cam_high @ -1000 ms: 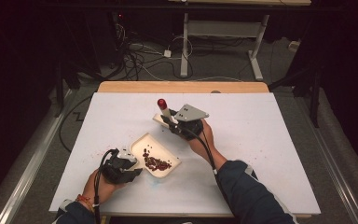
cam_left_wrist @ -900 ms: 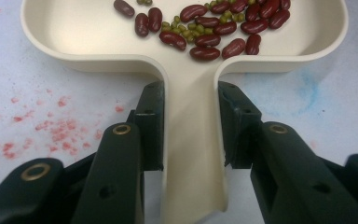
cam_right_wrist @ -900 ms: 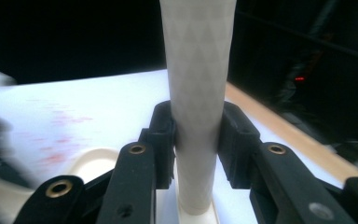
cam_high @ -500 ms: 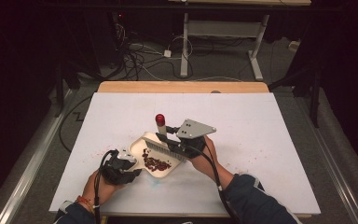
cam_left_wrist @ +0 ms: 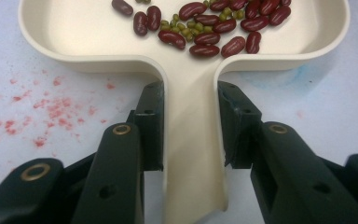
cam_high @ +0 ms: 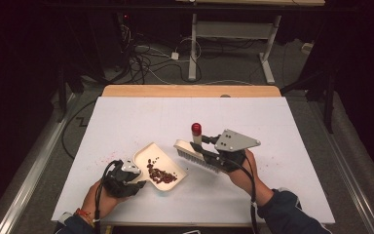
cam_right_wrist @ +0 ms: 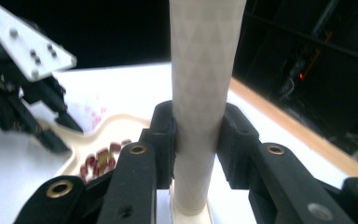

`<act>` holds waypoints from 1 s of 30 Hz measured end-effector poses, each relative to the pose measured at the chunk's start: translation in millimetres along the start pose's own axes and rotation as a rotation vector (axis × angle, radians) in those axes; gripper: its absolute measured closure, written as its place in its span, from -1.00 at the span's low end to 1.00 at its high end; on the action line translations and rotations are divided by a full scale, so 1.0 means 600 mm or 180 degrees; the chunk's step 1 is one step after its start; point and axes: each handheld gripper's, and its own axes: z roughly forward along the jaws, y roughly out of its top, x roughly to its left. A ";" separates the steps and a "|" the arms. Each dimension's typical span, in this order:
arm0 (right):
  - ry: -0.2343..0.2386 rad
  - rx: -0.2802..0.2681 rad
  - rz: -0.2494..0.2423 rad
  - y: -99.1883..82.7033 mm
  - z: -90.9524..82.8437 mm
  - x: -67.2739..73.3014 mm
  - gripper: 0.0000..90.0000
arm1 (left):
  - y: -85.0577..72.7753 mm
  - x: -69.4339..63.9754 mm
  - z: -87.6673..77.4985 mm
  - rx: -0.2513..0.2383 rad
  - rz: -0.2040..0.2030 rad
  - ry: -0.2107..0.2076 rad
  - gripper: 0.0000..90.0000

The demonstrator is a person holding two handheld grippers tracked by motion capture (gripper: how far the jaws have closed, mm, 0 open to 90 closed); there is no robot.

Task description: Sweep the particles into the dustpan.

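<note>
Nearest me, the left claw (cam_high: 135, 176) is clamped on the handle of the dustpan (cam_high: 173, 168), its jaws pressed to either side of the cream stem in the left gripper view. The pan (cam_left_wrist: 186, 84) sits flat on the table (cam_high: 282, 131), just ahead of that hand, with a heap of beans (cam_high: 160, 174) in it: dark red ones mixed with small green ones (cam_left_wrist: 200, 25). Faint red specks (cam_left_wrist: 51, 112) stain the table to the pan's left.

A little farther on, the right claw (cam_high: 205, 152) is closed round the pale handle of the brush (cam_high: 195, 153), as the right gripper view shows it (cam_right_wrist: 200, 84). A second ago the brush was up toward the middle of the table, well clear of the pan. It has since swung down and sits lower, its bristles near the pan's far edge, the red-tipped handle end (cam_high: 196, 128) sticking up.

I'd say a sweep has just ended, or the brush is being drawn back for another. No loose beans are plain to me on the table, so the gathering looks close to done.

Beyond the table, cables (cam_high: 141, 53) lie on the dark floor.
</note>
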 end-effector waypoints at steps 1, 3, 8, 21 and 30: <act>-0.0017 0.0040 0.0019 -0.005 -0.007 0.000 0.56 | 0.000 -0.003 0.000 -0.0004 0.0013 -0.0007 0.41; -0.0047 0.0095 0.0037 -0.014 -0.019 0.000 0.56 | 0.002 -0.007 0.000 0.0006 0.0043 -0.0013 0.41; 0.0015 0.0224 0.0072 -0.021 -0.031 0.010 0.56 | 0.005 -0.013 0.002 0.0007 0.0058 -0.0004 0.41; 0.0251 0.0024 0.0062 -0.002 -0.038 0.038 0.56 | 0.005 -0.015 0.008 -0.0013 0.0041 0.0008 0.41; 0.0056 -0.0132 -0.0162 0.003 0.012 0.029 0.56 | 0.004 -0.012 0.010 -0.0046 -0.0012 -0.0024 0.41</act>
